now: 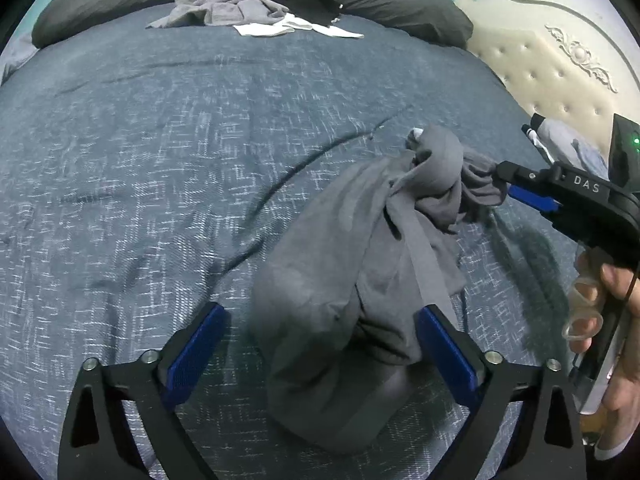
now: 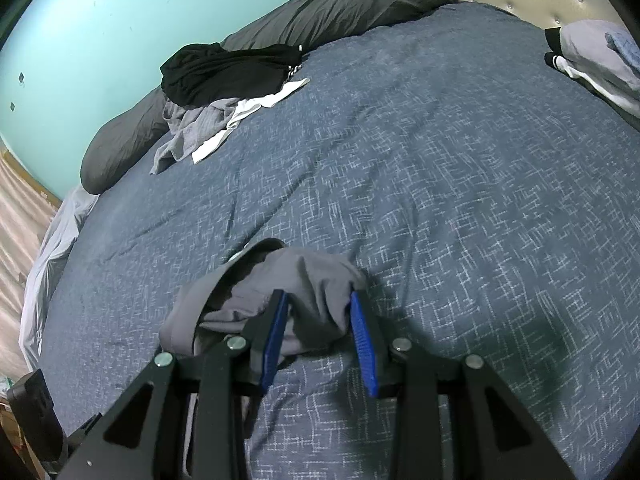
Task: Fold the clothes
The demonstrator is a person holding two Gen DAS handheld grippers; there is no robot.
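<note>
A grey garment [image 1: 340,280] hangs bunched over the blue bedspread [image 1: 160,160]. Its upper end is pinched in my right gripper [image 1: 506,184], which comes in from the right in a person's hand [image 1: 612,292]. In the right wrist view the right gripper [image 2: 318,304] is shut on a wad of the grey garment [image 2: 304,276], cloth filling the gap between its blue pads. My left gripper [image 1: 322,310] stands wide open around the garment's lower part. The cloth brushes its right finger [image 1: 444,344] and stays apart from the left one.
At the bed's far end lies a loose pile of clothes [image 1: 256,8]: black, grey and white pieces against dark grey pillows [image 1: 400,4]. A small folded stack [image 2: 592,56] sits by the cream headboard [image 1: 560,64]. The bed's left edge with a pale sheet [image 2: 52,248] drops to the floor.
</note>
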